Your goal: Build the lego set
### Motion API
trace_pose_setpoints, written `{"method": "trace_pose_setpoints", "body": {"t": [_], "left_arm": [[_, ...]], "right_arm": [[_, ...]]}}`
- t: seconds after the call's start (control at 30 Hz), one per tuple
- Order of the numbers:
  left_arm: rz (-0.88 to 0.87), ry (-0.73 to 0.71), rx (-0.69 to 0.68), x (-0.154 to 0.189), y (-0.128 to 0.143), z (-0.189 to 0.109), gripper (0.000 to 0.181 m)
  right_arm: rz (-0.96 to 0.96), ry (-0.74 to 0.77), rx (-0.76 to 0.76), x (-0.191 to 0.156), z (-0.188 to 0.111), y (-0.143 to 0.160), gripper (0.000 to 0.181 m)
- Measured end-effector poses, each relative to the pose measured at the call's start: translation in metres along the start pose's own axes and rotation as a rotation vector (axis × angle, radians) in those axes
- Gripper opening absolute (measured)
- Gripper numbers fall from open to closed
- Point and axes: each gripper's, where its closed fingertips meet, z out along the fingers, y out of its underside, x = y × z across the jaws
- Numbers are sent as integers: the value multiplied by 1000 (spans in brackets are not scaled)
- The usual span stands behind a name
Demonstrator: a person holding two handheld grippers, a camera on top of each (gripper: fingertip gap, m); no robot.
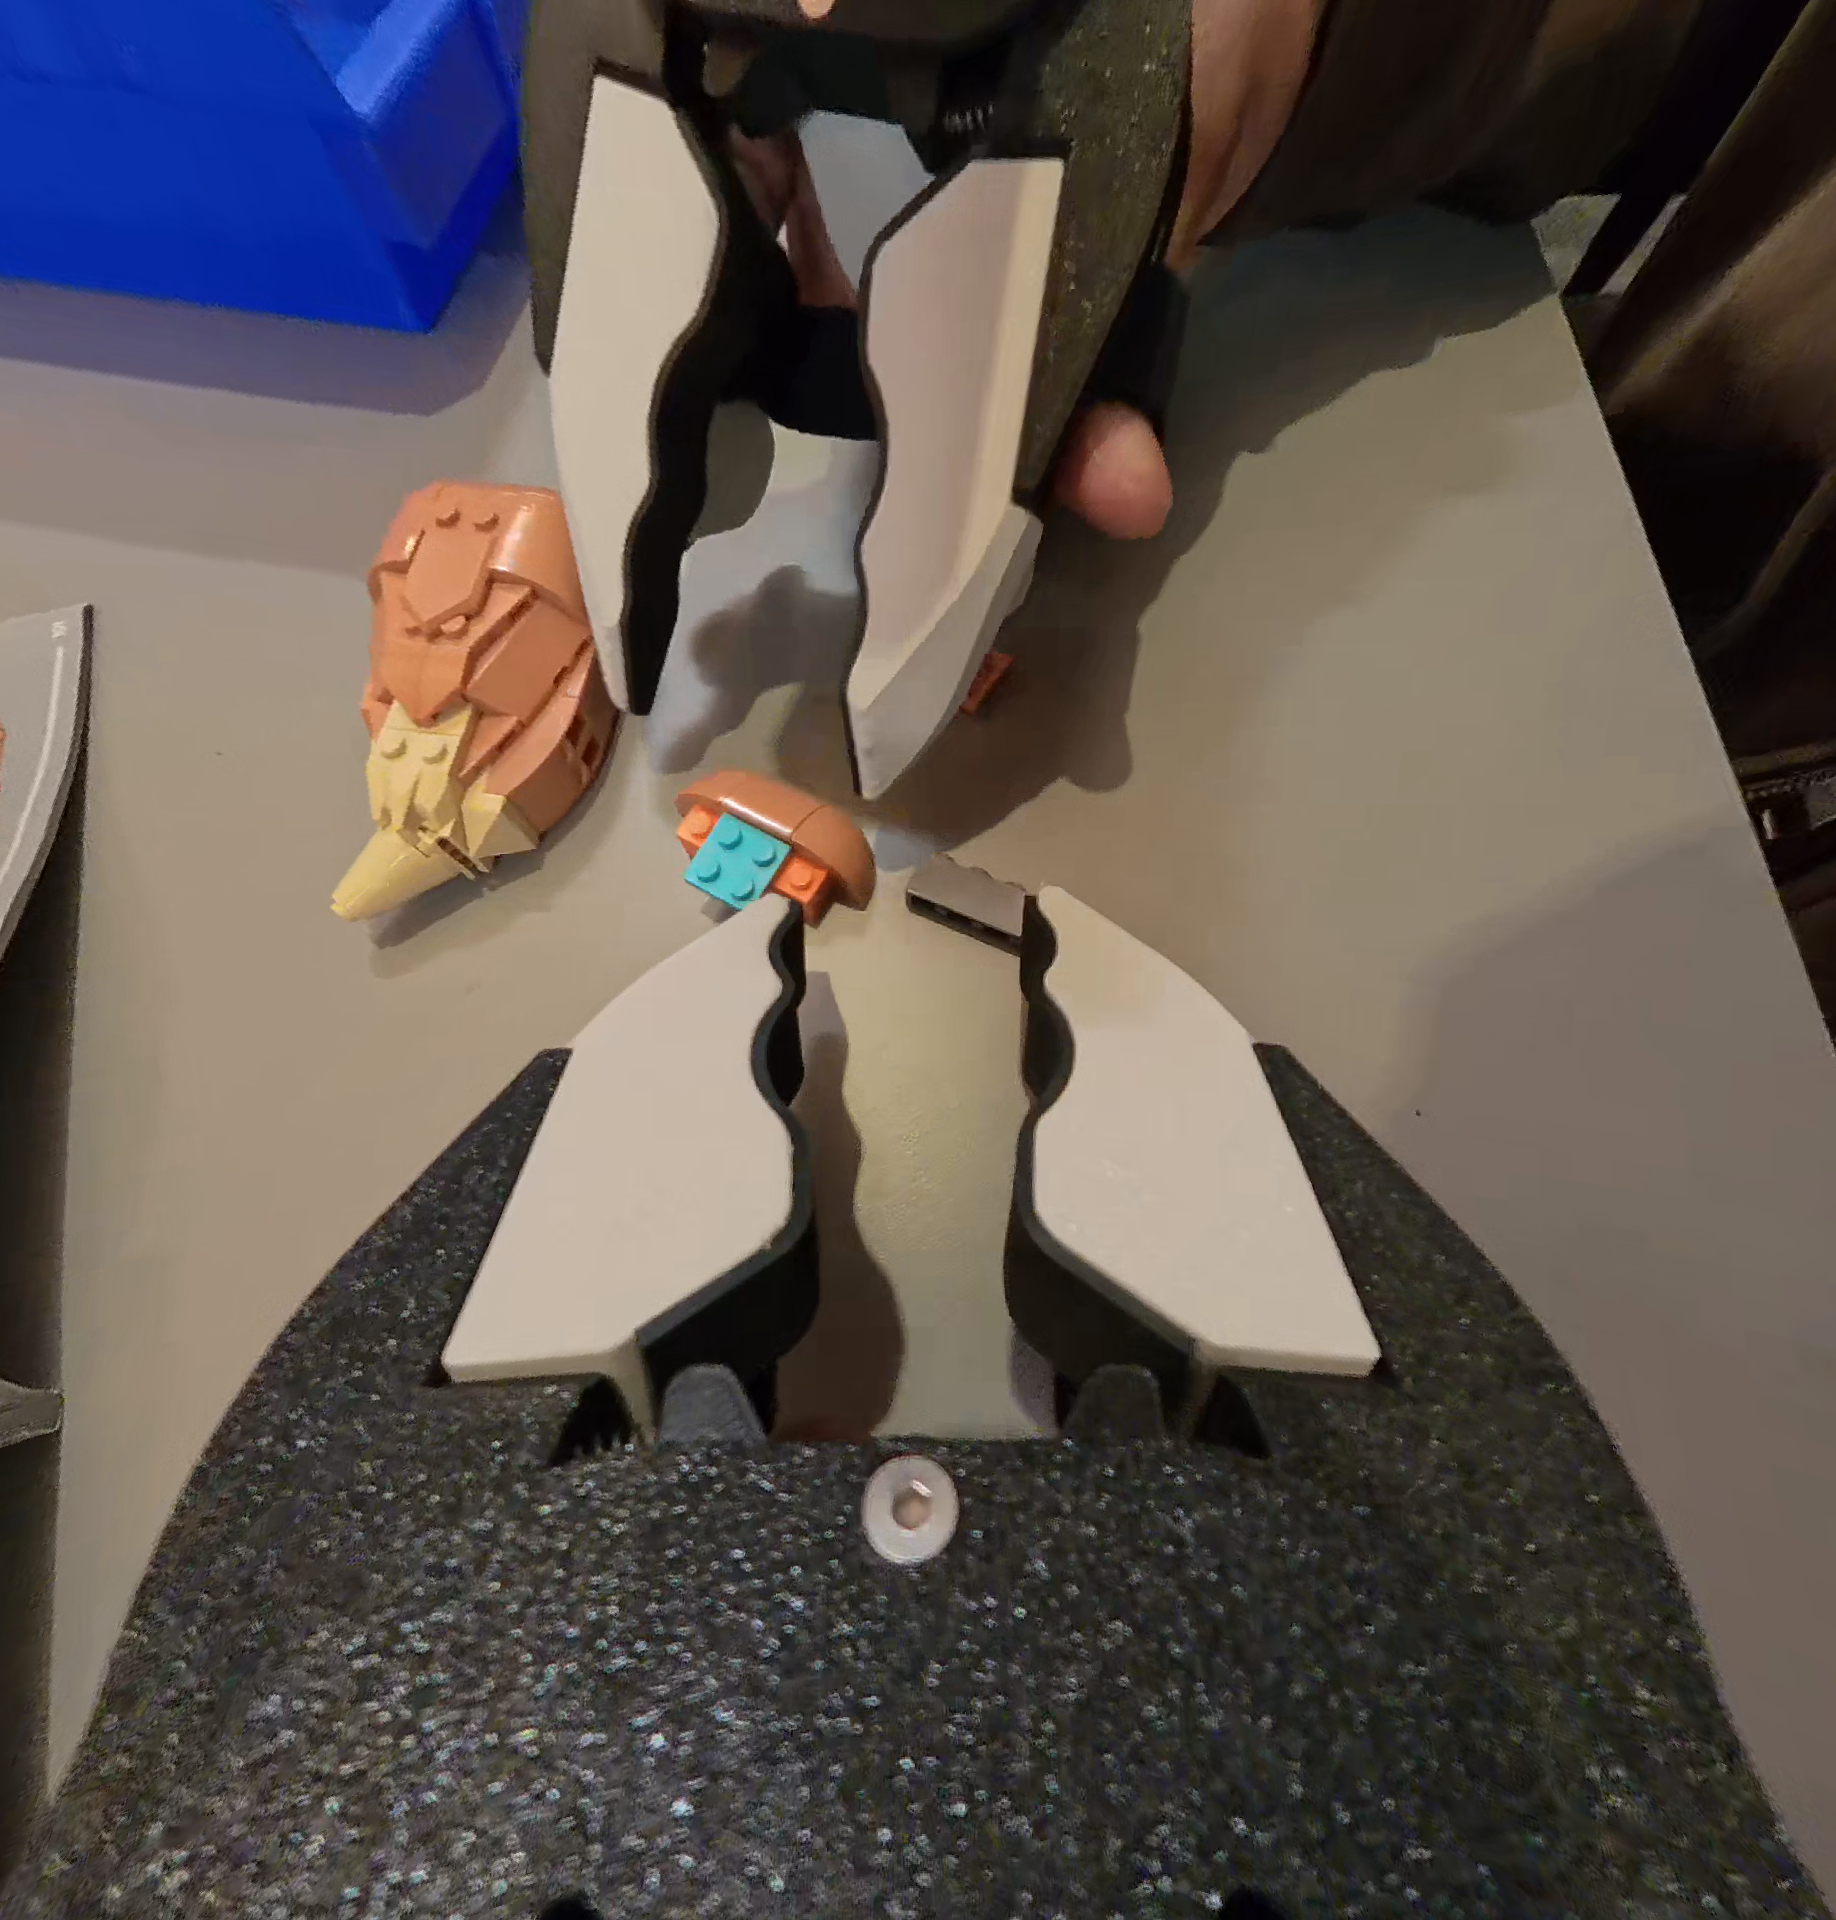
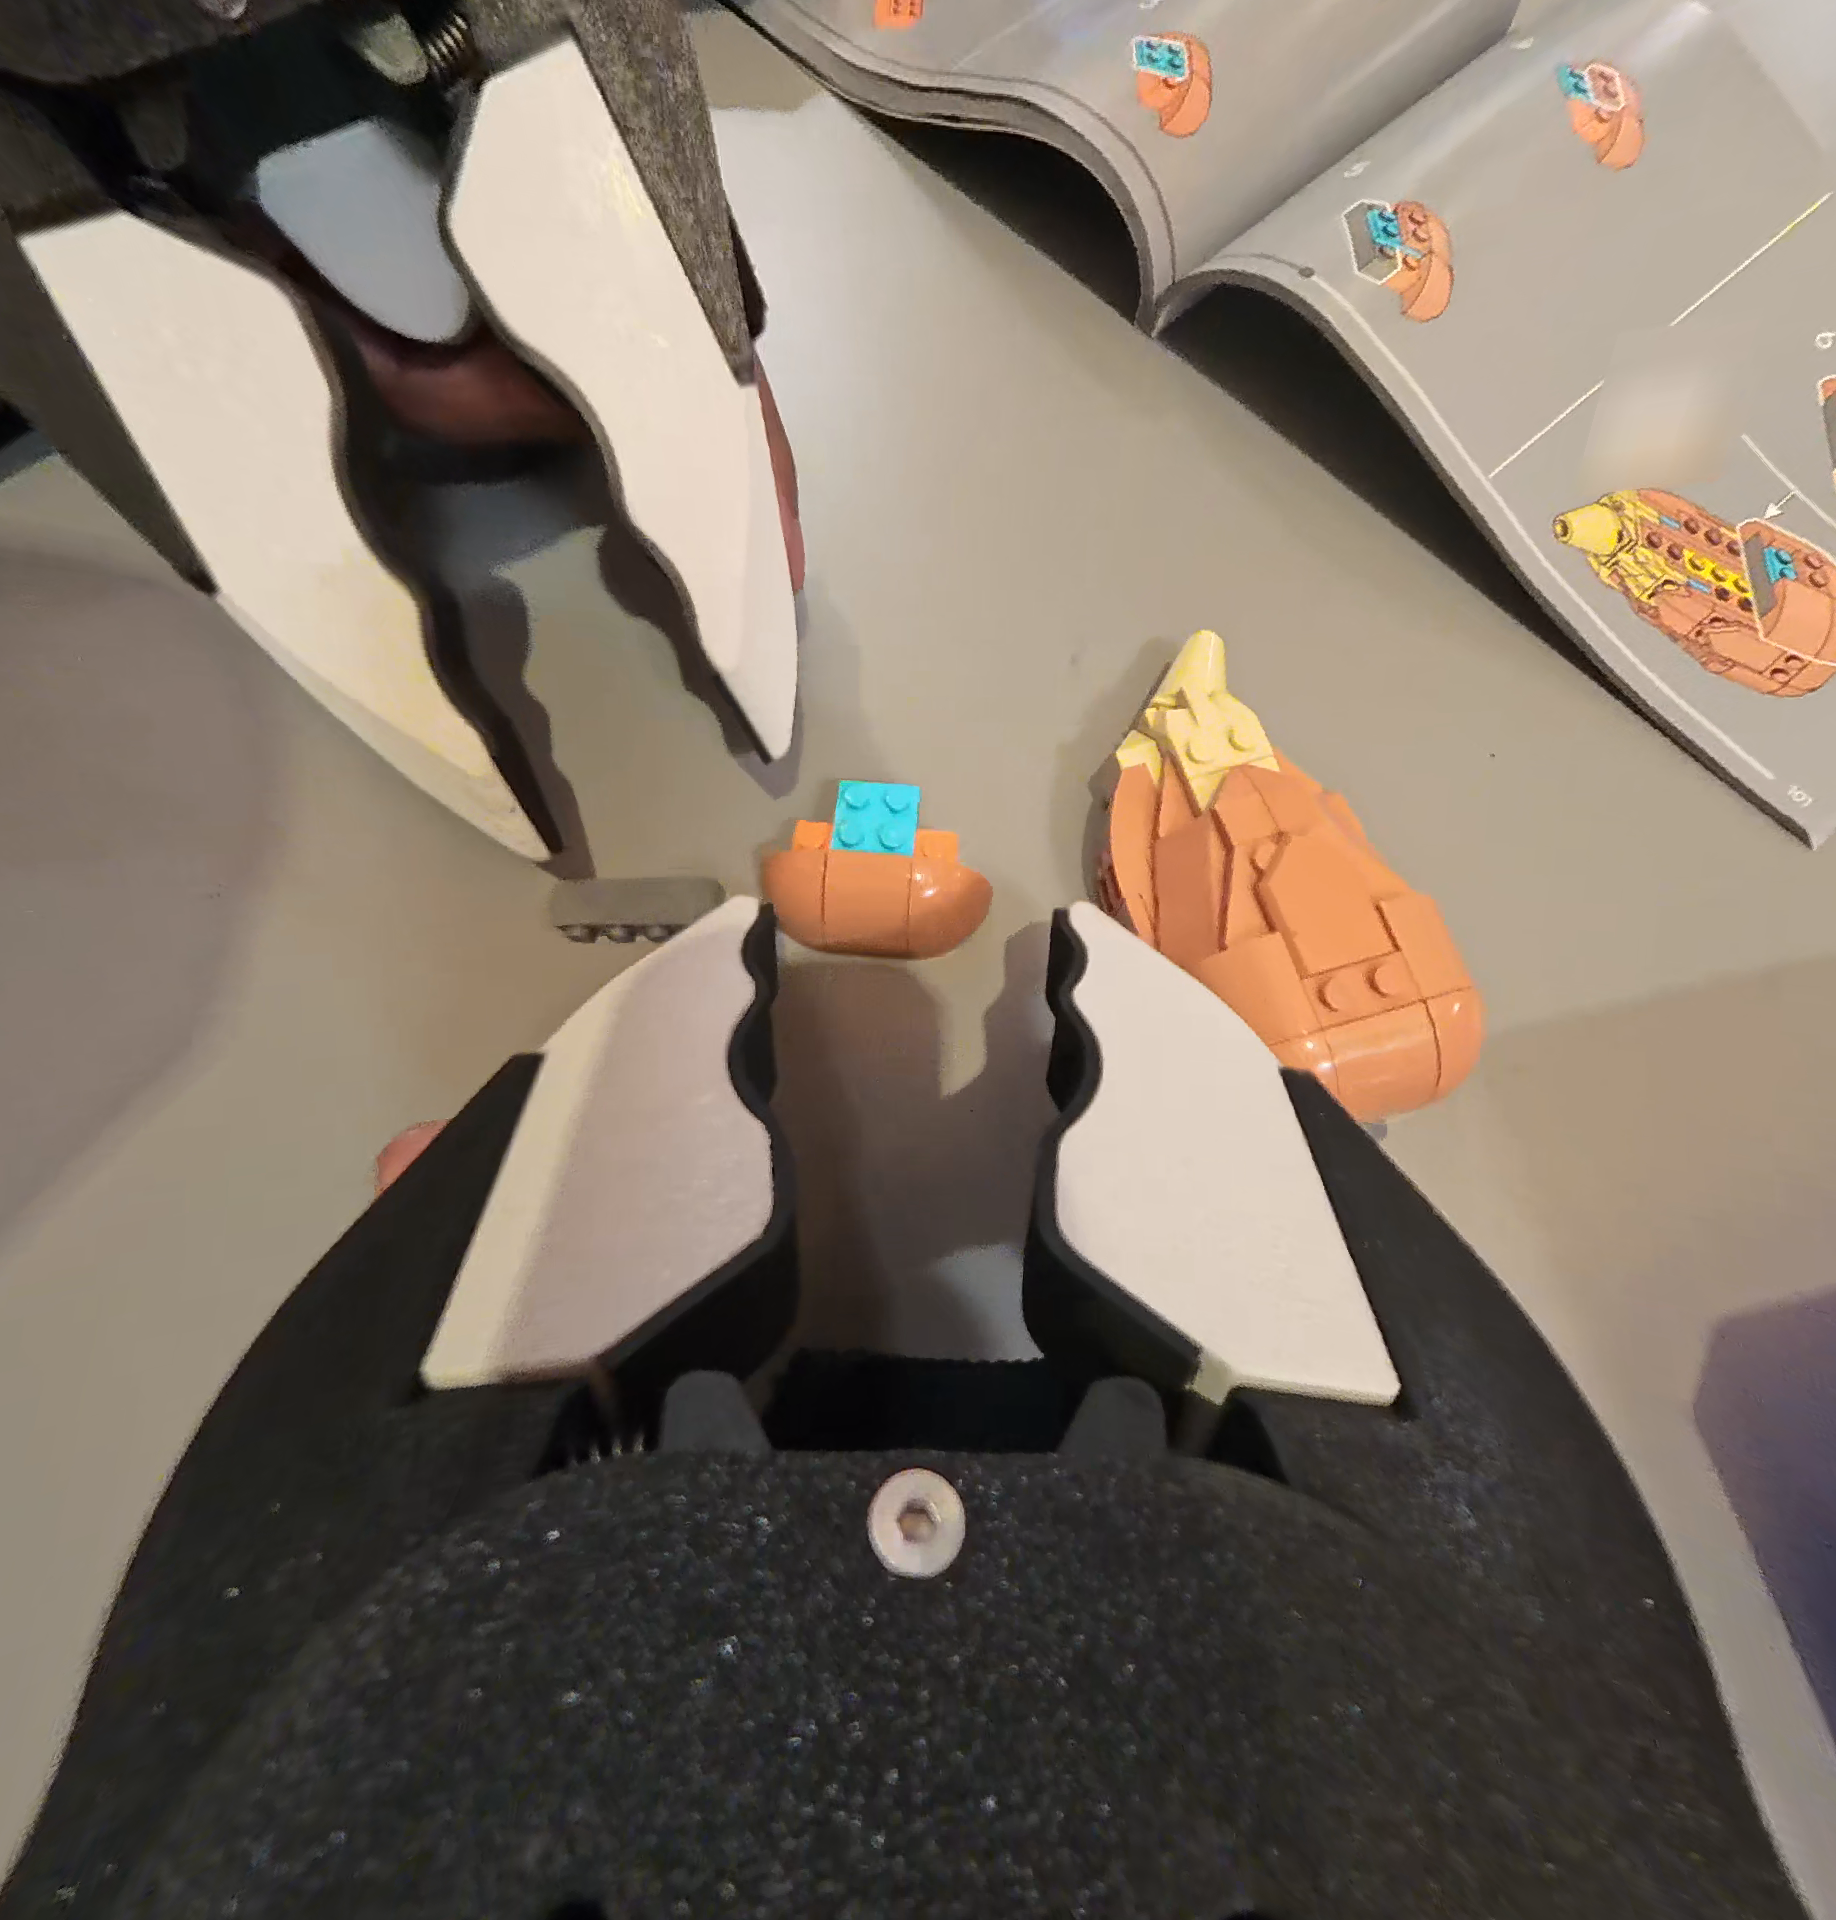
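Facing each other across the grey table [image 1: 1309,1039], my left gripper [image 1: 909,914] and right gripper [image 2: 909,925] both stood open and empty. Between them lay the small orange sub-assembly [image 2: 872,894] with its teal plate [image 2: 876,819], beside a grey brick [image 2: 633,906]; the larger orange-and-tan model [image 2: 1278,914] rested near the instruction booklet [image 2: 1413,364].

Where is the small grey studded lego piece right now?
The small grey studded lego piece lies on the table, just left of the small brown assembly with a teal plate in the right wrist view, by the right gripper's left fingertip.
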Motion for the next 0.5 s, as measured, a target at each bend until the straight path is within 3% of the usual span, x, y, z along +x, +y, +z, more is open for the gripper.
{"method": "trace_pose_setpoints", "body": {"t": [0.5], "left_arm": [[87,23,-69,7,2,13,39]], "right_arm": [[-20,-18,-58,-4,11,4,43]]}}
